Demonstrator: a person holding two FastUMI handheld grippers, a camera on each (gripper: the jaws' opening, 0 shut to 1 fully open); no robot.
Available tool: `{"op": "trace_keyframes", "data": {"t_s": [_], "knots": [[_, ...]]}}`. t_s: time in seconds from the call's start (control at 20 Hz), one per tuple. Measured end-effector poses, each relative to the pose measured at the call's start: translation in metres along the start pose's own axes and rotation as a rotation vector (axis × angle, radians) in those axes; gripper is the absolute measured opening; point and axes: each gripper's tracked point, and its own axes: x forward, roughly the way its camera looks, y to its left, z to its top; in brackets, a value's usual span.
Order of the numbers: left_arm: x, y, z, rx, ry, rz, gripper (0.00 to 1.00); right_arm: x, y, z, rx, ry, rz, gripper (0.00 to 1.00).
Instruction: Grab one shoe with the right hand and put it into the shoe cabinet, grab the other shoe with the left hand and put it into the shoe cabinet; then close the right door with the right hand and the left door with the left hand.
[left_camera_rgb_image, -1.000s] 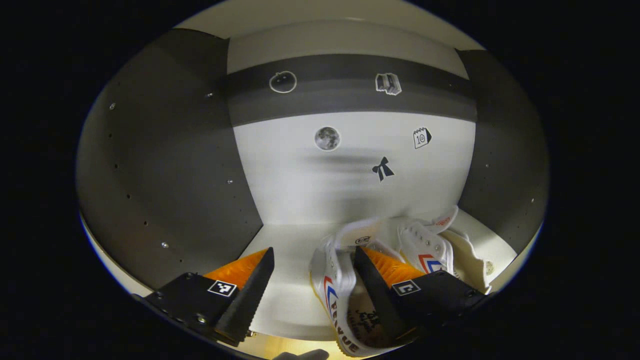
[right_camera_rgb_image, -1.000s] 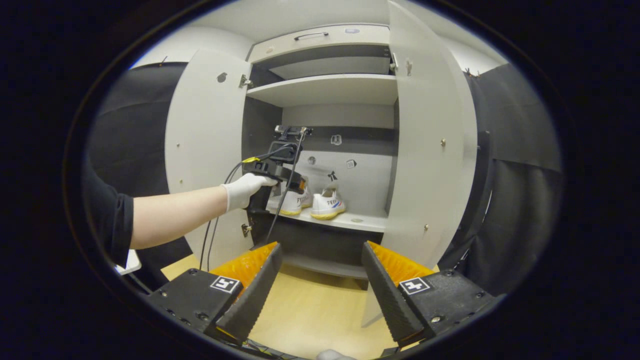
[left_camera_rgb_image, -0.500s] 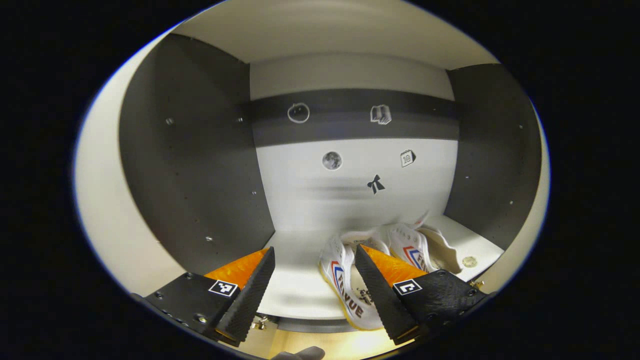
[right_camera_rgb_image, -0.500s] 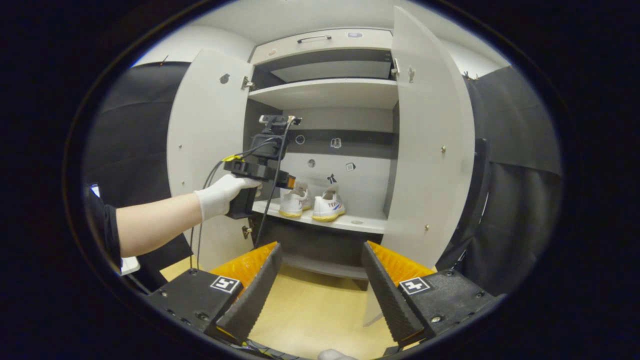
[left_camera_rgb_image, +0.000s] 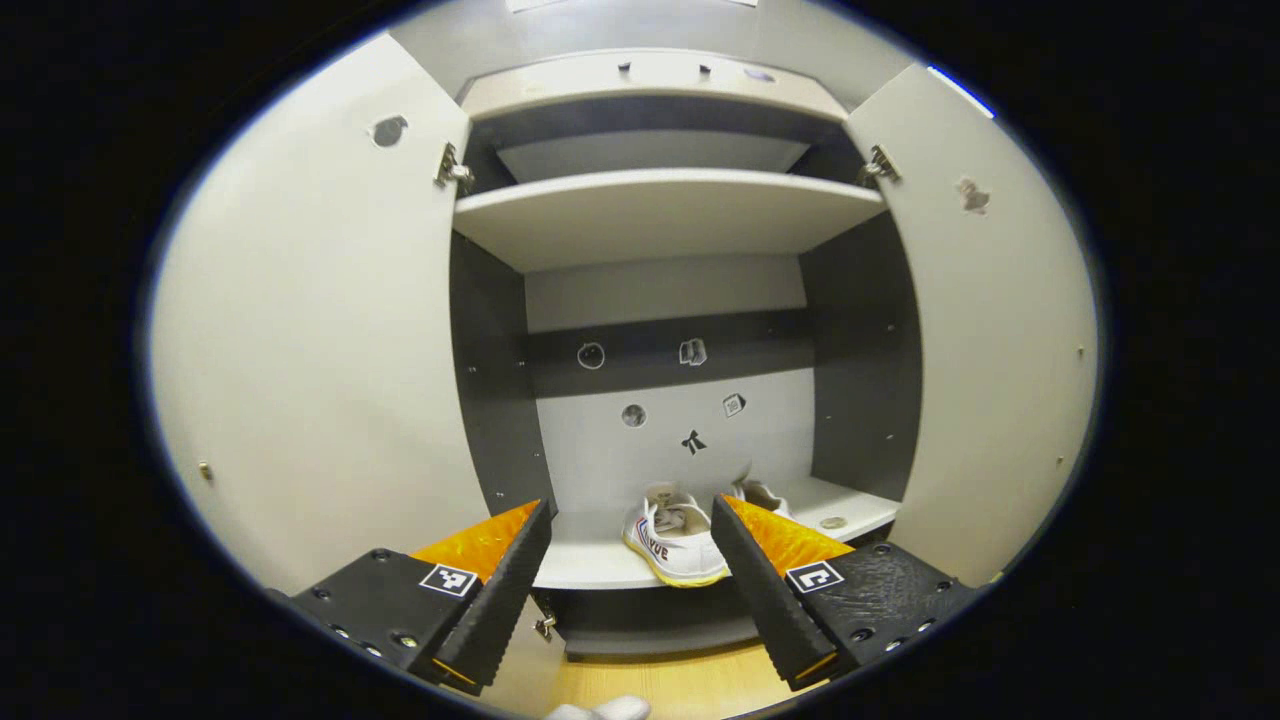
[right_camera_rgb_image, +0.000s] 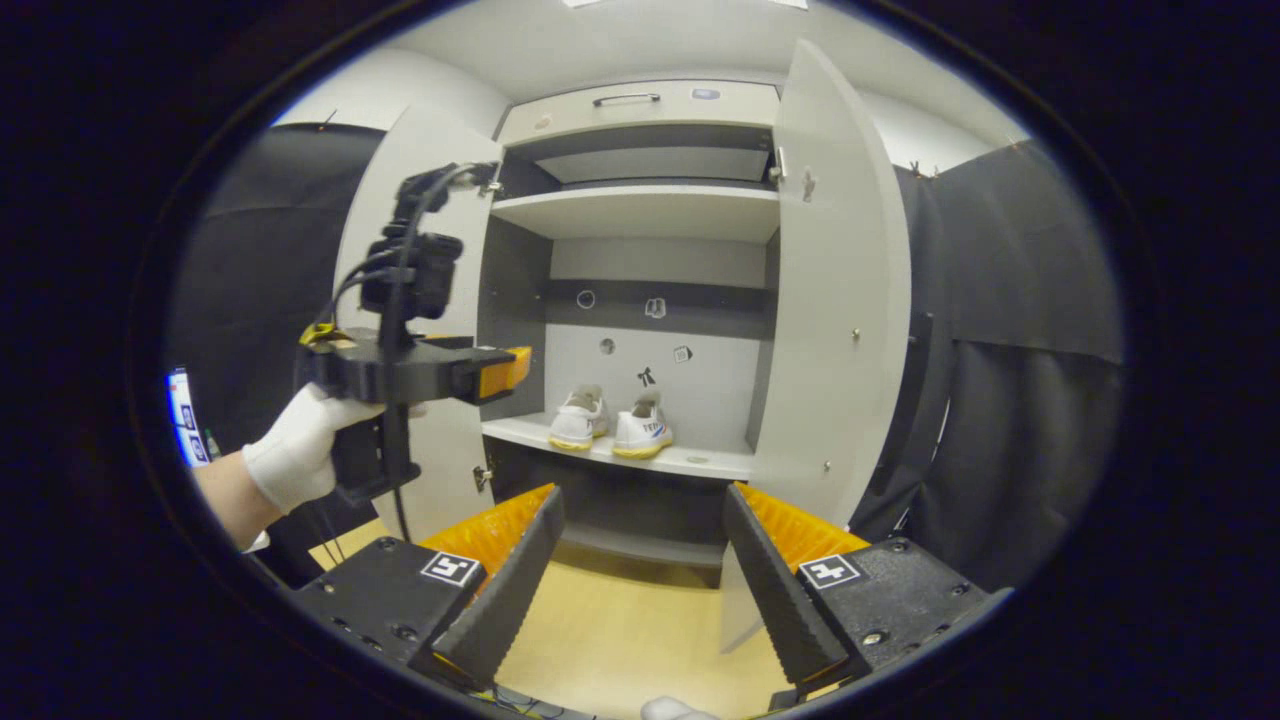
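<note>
Two white shoes with yellow soles stand side by side on the cabinet's middle shelf (right_camera_rgb_image: 690, 462): the left shoe (right_camera_rgb_image: 578, 420) and the right shoe (right_camera_rgb_image: 641, 428). In the left gripper view the left shoe (left_camera_rgb_image: 676, 530) lies between my fingers' lines, and the right shoe (left_camera_rgb_image: 762, 494) peeks from behind my right finger. My left gripper (left_camera_rgb_image: 630, 580) is open, empty and outside the cabinet; it is also in the right gripper view (right_camera_rgb_image: 495, 370), held by a gloved hand (right_camera_rgb_image: 295, 455). My right gripper (right_camera_rgb_image: 640, 590) is open and empty, farther back over the floor. Both doors, left (right_camera_rgb_image: 425, 240) and right (right_camera_rgb_image: 835, 300), stand open.
An upper shelf (left_camera_rgb_image: 660, 205) and a drawer with a handle (right_camera_rgb_image: 625, 98) sit above the shoes. Small stickers mark the cabinet's back wall (left_camera_rgb_image: 690, 440). A yellowish wood floor (right_camera_rgb_image: 620, 640) lies before the cabinet. Black cloth (right_camera_rgb_image: 1010, 400) hangs on both sides.
My left gripper has pulled back out of the cabinet, away from the shoes, and stays open. The right gripper has barely moved. Both shoes stay on the shelf.
</note>
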Motion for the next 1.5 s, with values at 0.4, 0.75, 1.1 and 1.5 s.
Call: {"op": "trace_keyframes", "data": {"t_s": [0.4, 0.75, 1.1, 1.5], "knots": [[-0.114, 0.007, -0.019, -0.035, -0.008, -0.001, 0.96, -0.024, -0.01, 0.012, 0.021, -0.044, -0.099, 1.0], [-0.181, 0.029, -0.056, -0.061, 0.062, 0.054, 0.96, -0.045, -0.023, -0.008, 0.052, -0.011, -0.153, 1.0], [-0.181, 0.025, -0.046, -0.073, 0.053, 0.065, 0.96, -0.052, -0.125, 0.01, 0.078, -0.049, -0.315, 1.0], [-0.17, 0.002, -0.04, -0.066, 0.056, 0.1, 0.96, -0.001, -0.225, 0.028, 0.119, -0.056, -0.388, 1.0]]}}
